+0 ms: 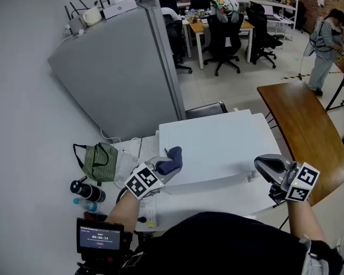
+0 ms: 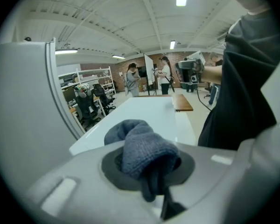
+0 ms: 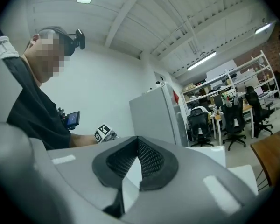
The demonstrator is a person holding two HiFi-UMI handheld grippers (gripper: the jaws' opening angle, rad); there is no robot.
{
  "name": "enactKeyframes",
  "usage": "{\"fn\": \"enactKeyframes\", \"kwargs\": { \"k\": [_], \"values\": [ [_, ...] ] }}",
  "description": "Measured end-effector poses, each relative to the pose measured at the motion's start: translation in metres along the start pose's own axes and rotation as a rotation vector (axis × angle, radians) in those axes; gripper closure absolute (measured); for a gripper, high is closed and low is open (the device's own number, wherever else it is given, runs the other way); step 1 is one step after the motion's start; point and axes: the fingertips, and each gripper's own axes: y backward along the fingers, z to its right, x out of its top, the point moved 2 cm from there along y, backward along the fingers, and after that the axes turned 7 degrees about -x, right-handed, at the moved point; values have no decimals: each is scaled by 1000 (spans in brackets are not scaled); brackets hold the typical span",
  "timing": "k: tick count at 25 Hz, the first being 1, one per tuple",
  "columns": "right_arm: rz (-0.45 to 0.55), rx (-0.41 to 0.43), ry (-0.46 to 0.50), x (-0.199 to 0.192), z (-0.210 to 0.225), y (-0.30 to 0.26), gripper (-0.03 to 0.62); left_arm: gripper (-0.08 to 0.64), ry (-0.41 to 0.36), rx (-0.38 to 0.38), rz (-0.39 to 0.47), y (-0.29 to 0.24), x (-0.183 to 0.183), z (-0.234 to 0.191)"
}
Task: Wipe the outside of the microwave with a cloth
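The white microwave point(image 1: 218, 148) stands in the middle of the head view, seen from above. A dark blue cloth point(image 1: 170, 160) sits bunched at the microwave's left top edge, with my left gripper point(image 1: 160, 171) shut on it. In the left gripper view the cloth point(image 2: 142, 146) bulges out between the jaws, and the microwave's white top point(image 2: 149, 111) stretches away beyond it. My right gripper point(image 1: 264, 166) hangs by the microwave's front right corner, shut with nothing in it. In the right gripper view its black pads point(image 3: 151, 160) meet at the tip.
A tall grey fridge point(image 1: 126, 67) stands behind on the left. A wooden table point(image 1: 304, 125) runs along the right. A green bag point(image 1: 100, 162) and a dark bottle point(image 1: 87, 191) lie left of the microwave. A person point(image 1: 327, 44) stands far back right near office chairs point(image 1: 223, 33).
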Motion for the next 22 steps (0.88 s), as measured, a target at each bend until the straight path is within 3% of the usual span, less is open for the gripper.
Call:
{"fn": "enactKeyframes", "kwargs": {
  "k": [7, 10, 15, 18, 22],
  "values": [
    [64, 6, -85, -3, 138, 46, 588, 499, -35, -60, -69, -113, 112, -41],
    [74, -3, -101, -7, 190, 67, 588, 499, -91, -78, -98, -168, 159, -63],
    [108, -70, -183, -29, 254, 104, 588, 500, -168, -199, -198, -267, 222, -95],
    [124, -116, -216, -41, 284, 124, 588, 500, -287, -243, -343, -321, 232, -119],
    [142, -182, -251, -53, 292, 155, 588, 500, -490, -316, -682, -358, 211, -127]
  ]
}}
